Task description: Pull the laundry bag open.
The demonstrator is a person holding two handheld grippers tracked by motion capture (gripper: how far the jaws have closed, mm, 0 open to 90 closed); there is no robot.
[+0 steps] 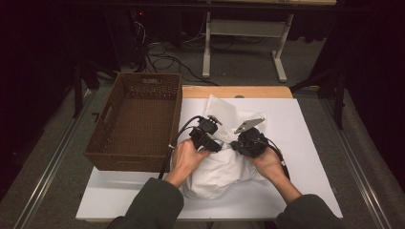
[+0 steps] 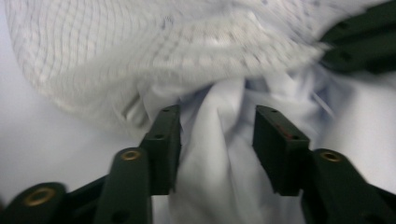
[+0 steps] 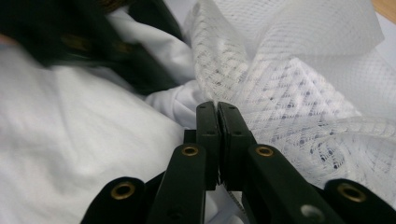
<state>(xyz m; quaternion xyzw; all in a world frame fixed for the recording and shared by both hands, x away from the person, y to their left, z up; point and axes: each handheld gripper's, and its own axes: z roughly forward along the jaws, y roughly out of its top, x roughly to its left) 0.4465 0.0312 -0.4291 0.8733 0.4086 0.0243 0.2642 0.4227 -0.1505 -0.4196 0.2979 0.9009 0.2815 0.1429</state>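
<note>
**Only one pinch holds the bundle**

Your left gripper (image 2: 217,144) stands with its jaws about half apart, a fold of the white cloth (image 2: 219,177) between the pads but not pressed. Your right gripper (image 3: 217,140) is pinched fully together at the seam where the cloth meets the white mesh bag (image 3: 289,93); I judge it holds a thin edge of fabric there, though the pinched layer itself is hard to make out.

The cloth bundle (image 1: 217,171) lies on the white table top (image 1: 310,143) between your hands, with the mesh bag's loose end trailing toward 12 o'clock. The woven basket (image 1: 136,121) sits at 9 o'clock of the bundle, just beside it.

Risks from here, as I read them:
- If you lift or pull now, the right pinch alone bears the load; a thin hold on slick fabric could slip, and the cloth may spill out of the mesh.
- If you close the left jaws without reaching deeper, you may catch cloth only and miss the mesh edge.
- Pulling toward 3 o'clock could bunch the bag mouth shut.
</note>
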